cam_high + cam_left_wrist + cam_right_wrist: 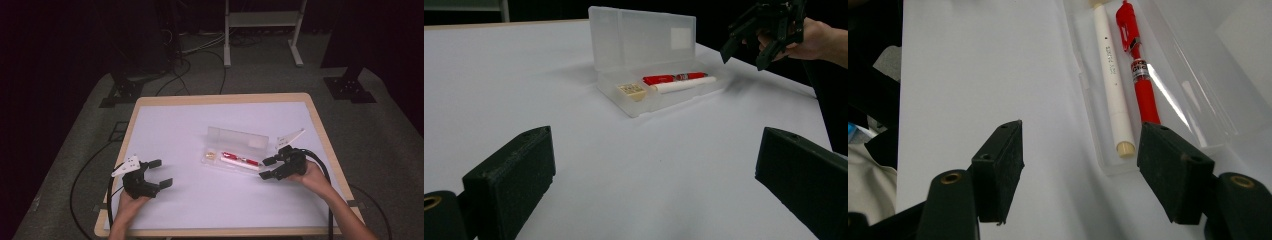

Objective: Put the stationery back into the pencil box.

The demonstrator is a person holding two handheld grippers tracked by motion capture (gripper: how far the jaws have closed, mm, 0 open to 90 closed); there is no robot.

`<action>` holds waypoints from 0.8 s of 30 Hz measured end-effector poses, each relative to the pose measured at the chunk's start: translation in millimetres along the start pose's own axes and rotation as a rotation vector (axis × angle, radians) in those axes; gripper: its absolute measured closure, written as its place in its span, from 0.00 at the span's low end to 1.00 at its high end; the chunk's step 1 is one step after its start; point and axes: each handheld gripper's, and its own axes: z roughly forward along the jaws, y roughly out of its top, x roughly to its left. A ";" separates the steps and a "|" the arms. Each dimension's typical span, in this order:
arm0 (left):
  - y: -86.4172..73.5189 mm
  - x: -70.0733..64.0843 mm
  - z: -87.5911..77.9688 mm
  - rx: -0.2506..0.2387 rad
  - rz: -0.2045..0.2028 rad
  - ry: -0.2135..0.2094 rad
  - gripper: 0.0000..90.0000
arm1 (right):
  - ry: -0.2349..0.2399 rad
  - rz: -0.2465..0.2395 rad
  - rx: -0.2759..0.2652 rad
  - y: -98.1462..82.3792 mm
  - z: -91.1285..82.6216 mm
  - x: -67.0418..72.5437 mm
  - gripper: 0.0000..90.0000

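Right gripper [1080, 165] fingers spread just short of the pen case [1108, 165].

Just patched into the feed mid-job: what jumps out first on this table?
The open translucent pencil case right of the table's middle stands out, lid upright, holding a red pen, a white pen and a small beige eraser. The right claw sits open at the case's right end, nothing between its jaws. The left claw rests open near the front left, apart from the case on the white tabletop.
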 end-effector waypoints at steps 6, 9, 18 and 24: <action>0.0 0.0 0.1 0.000 -0.001 0.001 0.02 | 0.000 0.005 -0.009 -3.9 -2.2 1.4 0.38; 0.0 -0.1 0.1 0.001 0.000 0.000 0.02 | 0.000 0.009 -0.006 -5.2 -2.2 1.6 0.38; 0.0 -0.2 0.1 0.001 0.000 0.000 0.02 | -0.001 0.014 -0.005 -11.4 -2.6 1.8 0.38; 0.0 -0.2 0.2 0.002 0.001 0.001 0.02 | -0.001 0.018 -0.013 -15.1 -4.9 3.5 0.38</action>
